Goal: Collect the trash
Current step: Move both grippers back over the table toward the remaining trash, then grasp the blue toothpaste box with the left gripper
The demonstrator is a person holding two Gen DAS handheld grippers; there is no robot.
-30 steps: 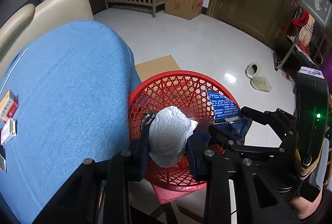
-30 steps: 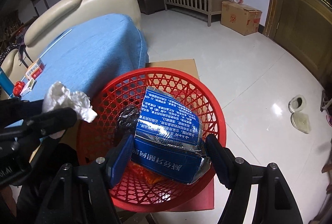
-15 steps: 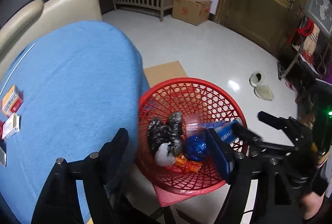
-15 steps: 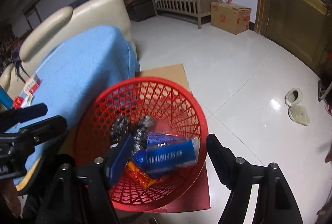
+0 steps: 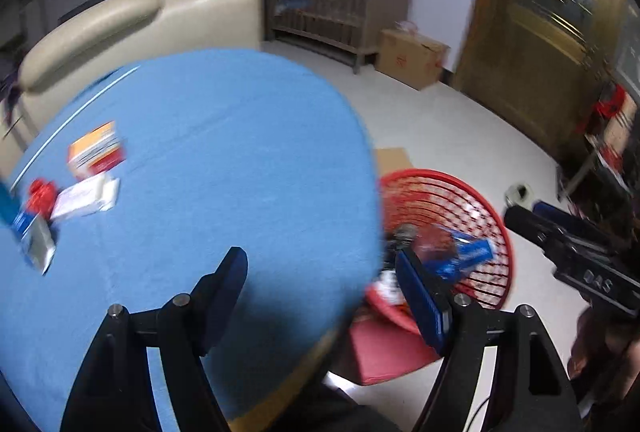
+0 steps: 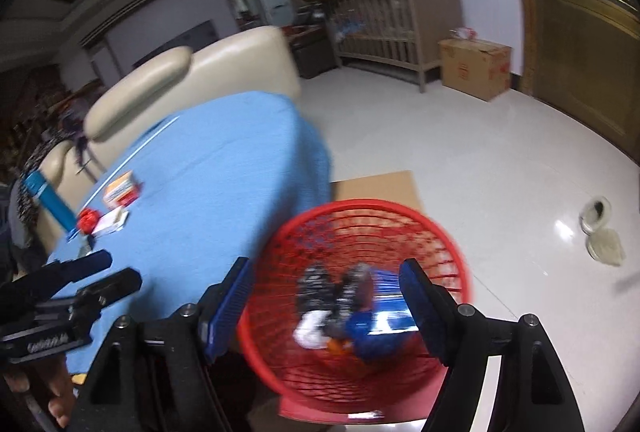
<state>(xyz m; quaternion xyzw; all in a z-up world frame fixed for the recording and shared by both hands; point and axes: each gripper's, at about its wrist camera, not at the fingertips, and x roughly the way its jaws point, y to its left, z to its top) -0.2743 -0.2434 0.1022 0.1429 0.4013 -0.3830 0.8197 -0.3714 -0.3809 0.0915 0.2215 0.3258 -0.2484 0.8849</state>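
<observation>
The red mesh basket (image 6: 360, 206) stands on a red seat beside the blue table (image 6: 208, 168). In it lie a blue packet (image 6: 376, 328), a white paper wad (image 6: 312, 328) and dark wrappers (image 6: 316, 284). My right gripper (image 6: 326, 268) hangs open above the basket with nothing between its fingers. My left gripper (image 5: 320, 260) is open and empty over the table's edge, left of the basket (image 5: 472, 192). On the table lie an orange-and-white box (image 5: 96, 148), a white box (image 5: 86, 196), a red cap (image 5: 40, 192) and a blue-grey box (image 5: 34, 236).
A cream sofa (image 6: 192, 72) stands behind the table. On the white floor are a flat cardboard sheet (image 6: 376, 186) under the basket, a cardboard box (image 6: 474, 66), a wooden crib (image 6: 392, 20) and slippers (image 6: 600, 228). A tall blue box (image 6: 50, 200) stands at the table's far left.
My left gripper let go of the paper wad into the basket and swung left over the table. My right gripper dropped the blue packet into the basket and rose.
</observation>
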